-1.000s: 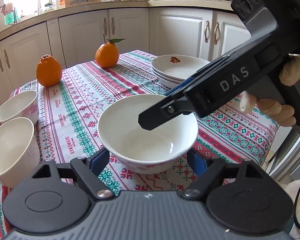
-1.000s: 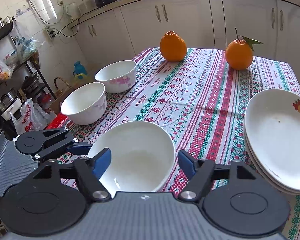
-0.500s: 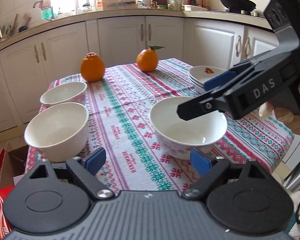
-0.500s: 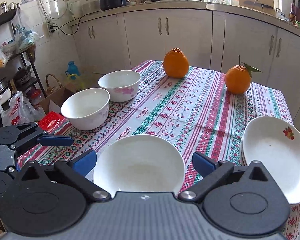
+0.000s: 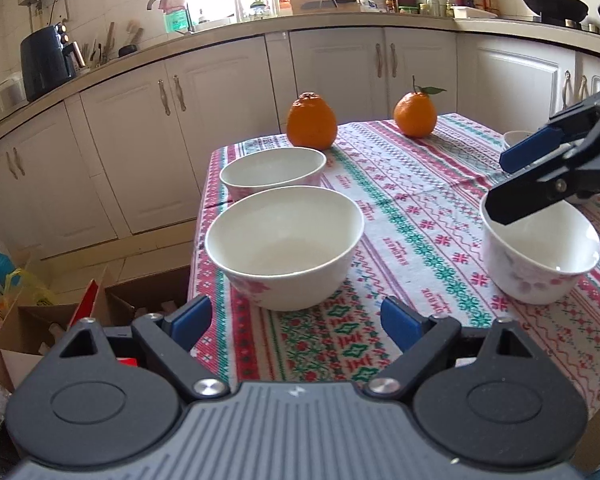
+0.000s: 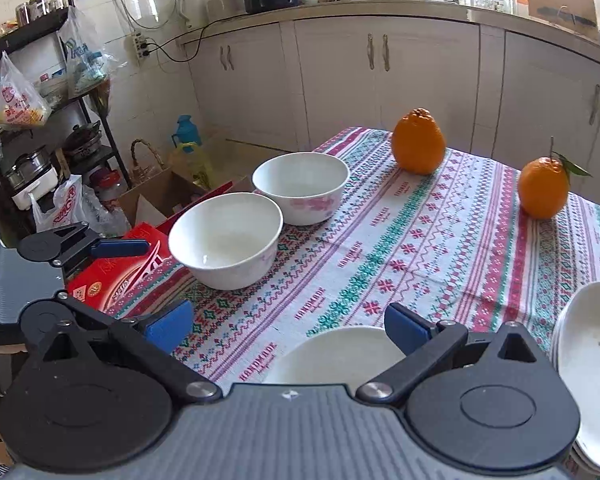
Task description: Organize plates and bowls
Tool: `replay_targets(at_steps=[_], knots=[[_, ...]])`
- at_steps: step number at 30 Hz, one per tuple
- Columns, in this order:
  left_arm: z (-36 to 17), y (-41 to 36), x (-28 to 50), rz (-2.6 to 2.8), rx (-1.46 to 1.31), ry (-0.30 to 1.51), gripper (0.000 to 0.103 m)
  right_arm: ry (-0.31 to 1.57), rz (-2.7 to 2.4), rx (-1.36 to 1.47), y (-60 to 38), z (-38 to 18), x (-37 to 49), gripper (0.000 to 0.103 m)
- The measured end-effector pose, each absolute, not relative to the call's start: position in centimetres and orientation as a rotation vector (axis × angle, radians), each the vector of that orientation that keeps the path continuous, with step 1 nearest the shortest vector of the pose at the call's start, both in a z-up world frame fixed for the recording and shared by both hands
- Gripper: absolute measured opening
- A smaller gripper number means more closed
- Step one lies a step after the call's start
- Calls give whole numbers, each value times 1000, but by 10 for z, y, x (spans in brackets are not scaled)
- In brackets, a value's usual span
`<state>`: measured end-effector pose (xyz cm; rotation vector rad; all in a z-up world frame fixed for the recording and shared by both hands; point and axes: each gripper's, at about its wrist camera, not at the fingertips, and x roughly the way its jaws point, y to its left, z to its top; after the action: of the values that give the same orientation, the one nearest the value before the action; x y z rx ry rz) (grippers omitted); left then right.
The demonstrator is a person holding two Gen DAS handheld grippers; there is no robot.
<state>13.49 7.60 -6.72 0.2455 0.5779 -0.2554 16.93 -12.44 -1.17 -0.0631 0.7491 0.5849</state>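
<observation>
Three round glossy white bowls (image 5: pixel 282 245), patterned woven tablecloth (image 5: pixel 412 200), two dimpled oranges (image 5: pixel 311 121)

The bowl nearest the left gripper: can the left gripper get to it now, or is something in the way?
Probably yes. The left gripper is open and faces the near bowl with only bare tablecloth between them. The second bowl stands behind it, and the right gripper is off at the third bowl.

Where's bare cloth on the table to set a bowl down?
Widest free strip: the middle of the tablecloth, bordered by the two left-edge bowls, the two oranges and the plate stack. Crowded: the left edge, and the near edge around the third bowl under the right gripper.
</observation>
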Motion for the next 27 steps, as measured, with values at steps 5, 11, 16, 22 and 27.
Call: replay_targets(at_steps=[5, 11, 16, 22, 27], knots=[[-69, 85, 148, -239, 238, 562, 91, 779, 658, -52, -108, -8, 190, 102], [-77, 87, 158, -264, 230, 581, 91, 803, 697, -113, -85, -8, 219, 99], [-79, 88, 166, -284, 216, 582, 91, 834, 721, -136, -69, -13, 244, 95], [-81, 86, 174, -311, 210, 584, 92, 874, 752, -155, -50, -23, 266, 88], [-82, 85, 176, -328, 205, 584, 91, 903, 766, -166, -38, -31, 280, 83]])
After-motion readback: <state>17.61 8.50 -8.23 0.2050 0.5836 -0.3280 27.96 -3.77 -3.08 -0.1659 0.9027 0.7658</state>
